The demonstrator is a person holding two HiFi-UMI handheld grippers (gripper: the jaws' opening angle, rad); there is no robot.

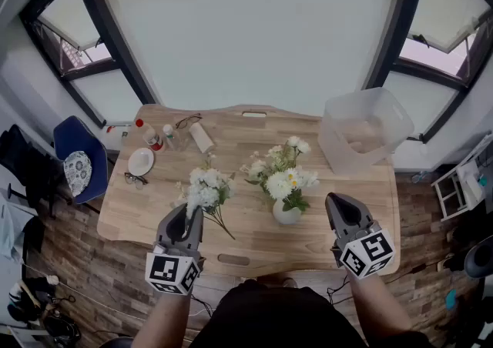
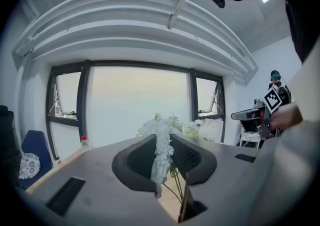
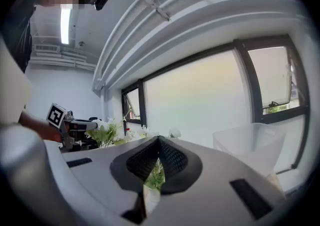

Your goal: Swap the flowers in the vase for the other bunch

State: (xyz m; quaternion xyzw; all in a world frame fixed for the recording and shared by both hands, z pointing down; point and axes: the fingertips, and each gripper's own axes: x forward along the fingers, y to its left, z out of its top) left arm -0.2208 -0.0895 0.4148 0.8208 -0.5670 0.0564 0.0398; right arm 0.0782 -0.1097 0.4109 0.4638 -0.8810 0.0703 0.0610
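Observation:
A white vase [image 1: 286,214] with a bunch of white flowers [image 1: 283,175] stands on the wooden table [image 1: 254,250]. A second bunch of white flowers [image 1: 206,191] lies loose to its left, stems toward me. My left gripper [image 1: 191,214] hovers just short of the loose bunch. Its jaws stand a narrow way apart, and the white blooms [image 2: 161,150] show through the gap of this gripper [image 2: 162,137]. My right gripper [image 1: 333,200] is to the right of the vase, level with it. In its own view this gripper [image 3: 158,140] is shut and empty, with the vase [image 3: 150,196] showing below the tips.
A clear plastic box [image 1: 362,129] sits at the table's far right. A white dish [image 1: 141,161], glasses [image 1: 135,179], a red-capped bottle [image 1: 152,137] and small items lie at the far left. A blue chair [image 1: 81,163] stands left of the table.

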